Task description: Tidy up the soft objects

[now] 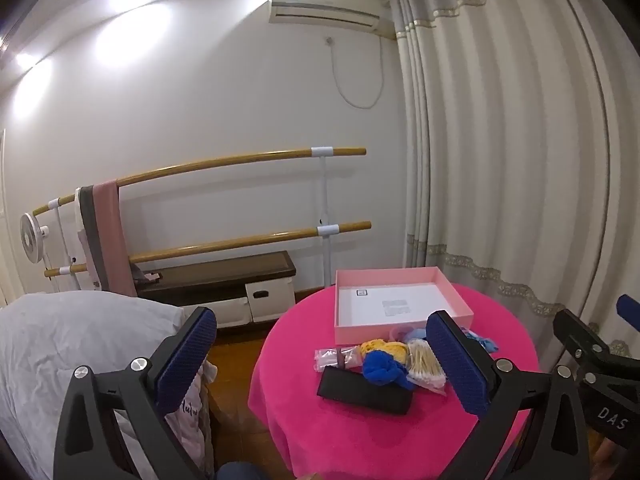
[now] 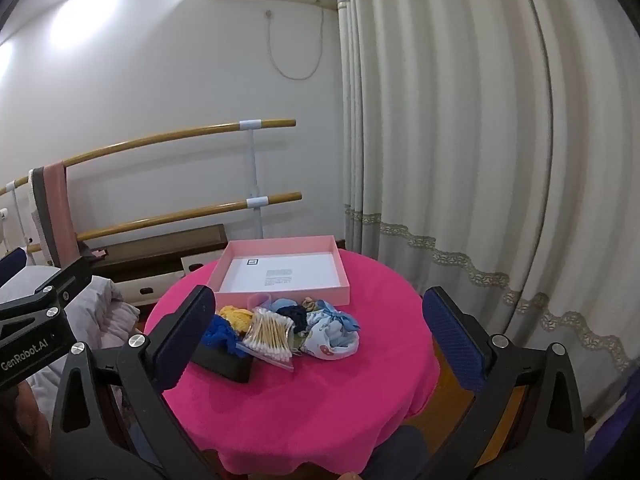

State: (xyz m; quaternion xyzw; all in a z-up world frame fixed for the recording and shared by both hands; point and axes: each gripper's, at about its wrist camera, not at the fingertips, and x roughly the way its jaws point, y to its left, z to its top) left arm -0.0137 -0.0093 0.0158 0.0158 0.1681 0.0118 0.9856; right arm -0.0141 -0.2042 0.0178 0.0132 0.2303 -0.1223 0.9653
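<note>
**Both tools wide and empty, the pile untouched, the box waiting**

You were at the very start here, by the look of it: nothing had gone into the pink box (image 2: 280, 276) yet, only its white floor with a printed label showing. Your left tool (image 1: 322, 354) stood spread as wide as it goes, nothing between its blue pads, hanging short of the heap at lower centre of the left view. Your right tool (image 2: 318, 332) was just the same, jaws fully apart and empty, framing the pile in the lower middle of its own view.

And there was the work: a loose heap of soft things on the pink-covered round bench (image 2: 320, 400), just in front of the box's near wall. You had a blue crocheted piece (image 2: 219, 334) at the left, resting on a black case (image 2: 228, 366); a yellow knitted piece (image 2: 236, 314) behind it; a clear bag of cotton swabs (image 2: 270, 334) in the middle; a dark navy piece (image 2: 294, 314) behind that; and a pale blue printed cloth bundle (image 2: 332, 334), knotted on top, at the right. All crumpled, overlapping, touching one another.

Your next move, I'd judge, called for picking one item off the edge of the heap. The cloth bundle sat clear on the right side and nearest your right tool. You'd need to come down and forward, close on its knot, then lift it over the low wall. The risk was dragging a neighbour along.
</note>
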